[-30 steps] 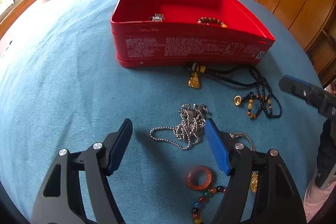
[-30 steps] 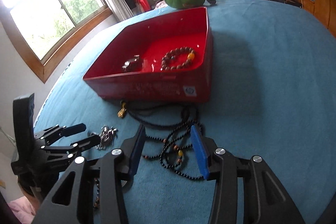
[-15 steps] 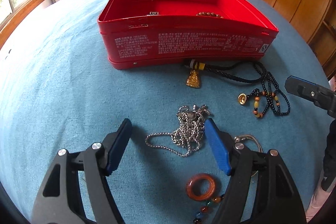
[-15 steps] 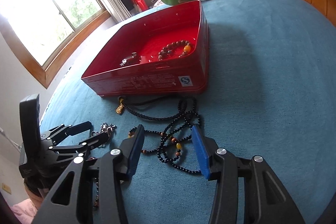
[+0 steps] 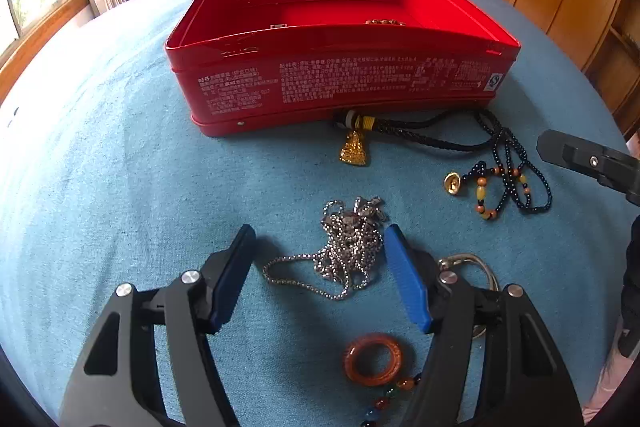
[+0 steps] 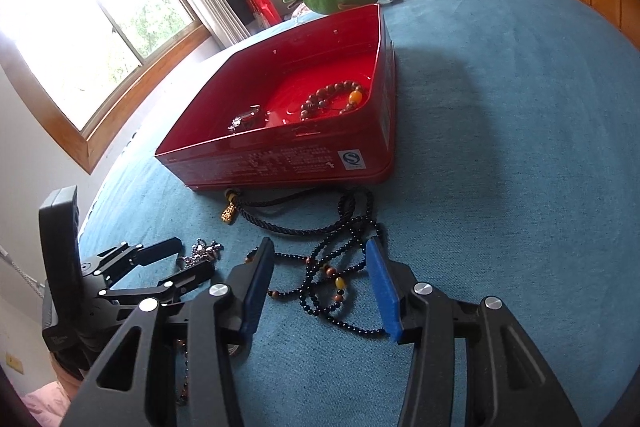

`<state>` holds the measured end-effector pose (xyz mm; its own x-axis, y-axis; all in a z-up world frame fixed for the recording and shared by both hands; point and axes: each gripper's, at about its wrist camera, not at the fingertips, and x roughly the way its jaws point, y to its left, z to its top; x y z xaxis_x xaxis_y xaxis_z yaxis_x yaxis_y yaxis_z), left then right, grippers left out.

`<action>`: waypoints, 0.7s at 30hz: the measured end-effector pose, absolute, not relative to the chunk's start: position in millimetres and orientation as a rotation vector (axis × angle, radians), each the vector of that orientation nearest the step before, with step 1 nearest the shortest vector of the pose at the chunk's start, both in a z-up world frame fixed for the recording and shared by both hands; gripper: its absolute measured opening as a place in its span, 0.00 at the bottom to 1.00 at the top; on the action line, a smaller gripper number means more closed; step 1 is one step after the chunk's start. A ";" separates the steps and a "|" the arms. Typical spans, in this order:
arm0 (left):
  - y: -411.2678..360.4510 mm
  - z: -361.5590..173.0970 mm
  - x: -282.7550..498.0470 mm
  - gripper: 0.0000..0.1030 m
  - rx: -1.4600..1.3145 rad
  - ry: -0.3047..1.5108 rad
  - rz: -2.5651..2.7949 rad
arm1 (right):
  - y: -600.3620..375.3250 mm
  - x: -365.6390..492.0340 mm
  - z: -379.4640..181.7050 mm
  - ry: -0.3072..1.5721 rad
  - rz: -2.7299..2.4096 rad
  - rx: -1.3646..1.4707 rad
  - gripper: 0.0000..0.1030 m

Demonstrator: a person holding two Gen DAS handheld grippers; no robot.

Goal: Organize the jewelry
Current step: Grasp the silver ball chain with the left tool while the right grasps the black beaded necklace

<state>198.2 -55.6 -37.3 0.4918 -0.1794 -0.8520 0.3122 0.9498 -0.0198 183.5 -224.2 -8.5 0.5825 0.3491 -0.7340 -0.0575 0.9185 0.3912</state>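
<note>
The blue cloth surface [image 5: 100, 167] carries everything noted here. A red tin box [image 5: 340, 83], lid off, sits toward the far edge; inside it lie a brown bead bracelet [image 6: 334, 98] near the right wall and a small metal piece [image 6: 245, 118] near the front wall. A black braided cord with a gold pendant [image 5: 354, 149] lies touching the tin's front base. A black bead necklace [image 6: 332, 275] lies between the spread fingers of my right gripper [image 6: 320, 287], which grasps nothing. My left gripper [image 5: 320, 267] is likewise released, its fingers flanking a tangled silver ball chain [image 5: 344, 251]. An orange ring [image 5: 373, 359] rests near the front edge, beside coloured beads.
</note>
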 end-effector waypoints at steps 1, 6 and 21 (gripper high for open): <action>-57.5 -37.1 197.1 0.58 0.146 1.010 -0.295 | -222.3 184.1 -9.2 0.927 0.247 0.343 0.47; -53.7 -35.0 200.3 0.24 0.127 0.997 -0.269 | -214.0 187.4 -14.1 0.950 0.265 0.344 0.47; -29.7 -29.1 209.3 0.13 0.041 0.996 -0.220 | -163.8 192.1 -25.5 1.009 0.358 0.278 0.47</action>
<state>209.3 -29.7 -29.1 0.5231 -0.1646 -0.8362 0.2025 0.9771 -0.0657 192.1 -163.8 -25.5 0.4828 0.4161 -0.7706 -0.1629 0.9072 0.3879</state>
